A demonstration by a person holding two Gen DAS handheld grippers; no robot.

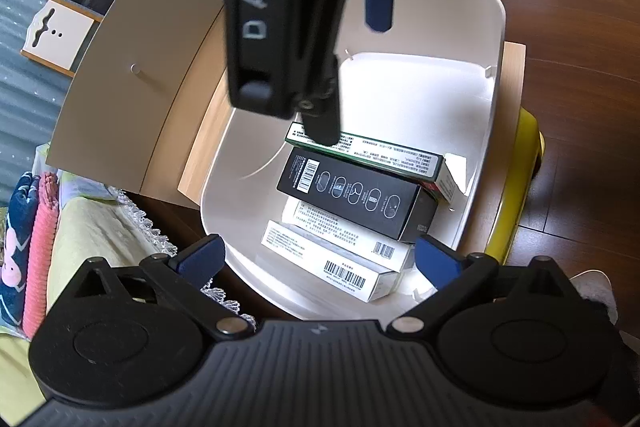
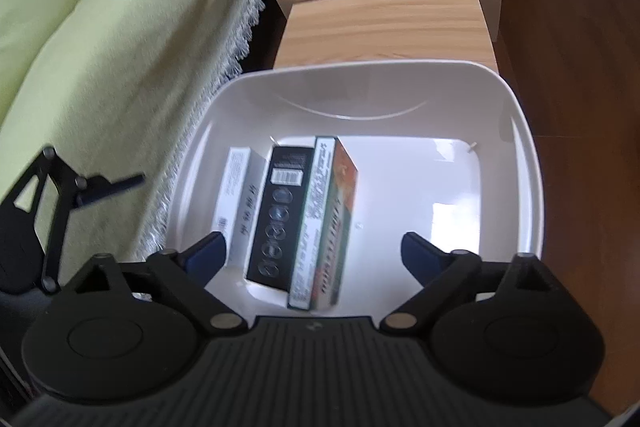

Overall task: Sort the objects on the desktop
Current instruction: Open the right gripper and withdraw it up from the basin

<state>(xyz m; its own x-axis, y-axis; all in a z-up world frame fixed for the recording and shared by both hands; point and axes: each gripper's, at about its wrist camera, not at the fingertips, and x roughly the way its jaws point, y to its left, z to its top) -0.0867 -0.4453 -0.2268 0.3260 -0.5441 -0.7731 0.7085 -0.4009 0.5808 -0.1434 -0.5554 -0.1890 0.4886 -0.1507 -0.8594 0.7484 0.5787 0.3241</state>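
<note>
I take the white bin [image 1: 490,27] as my landmark and read across it from its left wall; in the right wrist view the boxes are packed against that left wall, side by side: a white box [image 2: 236,187] nearest the wall, then the black box [image 2: 282,211], then the green-edged box [image 2: 326,223] with its orange face turned toward the bare right half of the bin floor; all of them run lengthwise away from my right-hand camera, so their long axes lie in line with my right fingers rather than across them. From the left wrist view the same boxes lie crosswise to my left fingers, with a second white box [image 1: 332,259] nearest that camera. My left gripper [image 1: 320,261] hangs above the bin's near rim, fingers spread wide with nothing between them; my right gripper [image 2: 312,253] is also spread wide and empty, directly over the near ends of the black and green-edged boxes, so I judge the right hand the nearer one to the pack. The bin sits on a light wooden worktop [image 2: 384,27], with a yellow-green cover [image 2: 100,47] left of the bin. I see no loose item outside the bin in either view, so I judge the sorting far along; any coming reach would turn on that bare right half of the floor.
</note>
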